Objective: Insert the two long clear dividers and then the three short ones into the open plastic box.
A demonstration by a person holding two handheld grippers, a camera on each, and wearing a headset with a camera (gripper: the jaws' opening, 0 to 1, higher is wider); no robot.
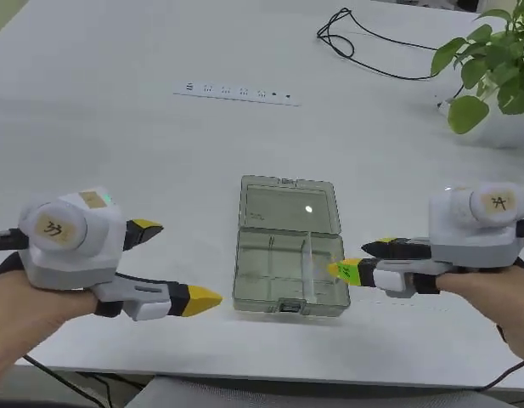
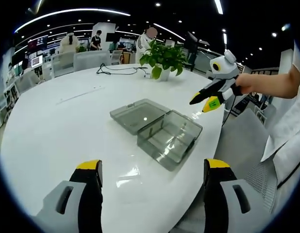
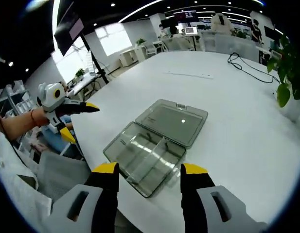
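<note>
Open plastic box at the centre of the tabletop, a gripper on either side

Left gripper hovers well left of the box, jaws spread and empty; box lid laid back flat; a clear divider seems to stand in the base; right gripper just beside the right wall, jaws parted, empty; dividers are probably light, stiff and slick, so pinch the top edge.

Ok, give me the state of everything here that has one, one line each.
plastic box: open, lid laid back flat on the table.
clear dividers: some already standing in the tray; count unclear.
left gripper: open, empty, left of the box.
right gripper: open, empty, by the box's right side.
black cable: lying loose in loops on the table.
</note>
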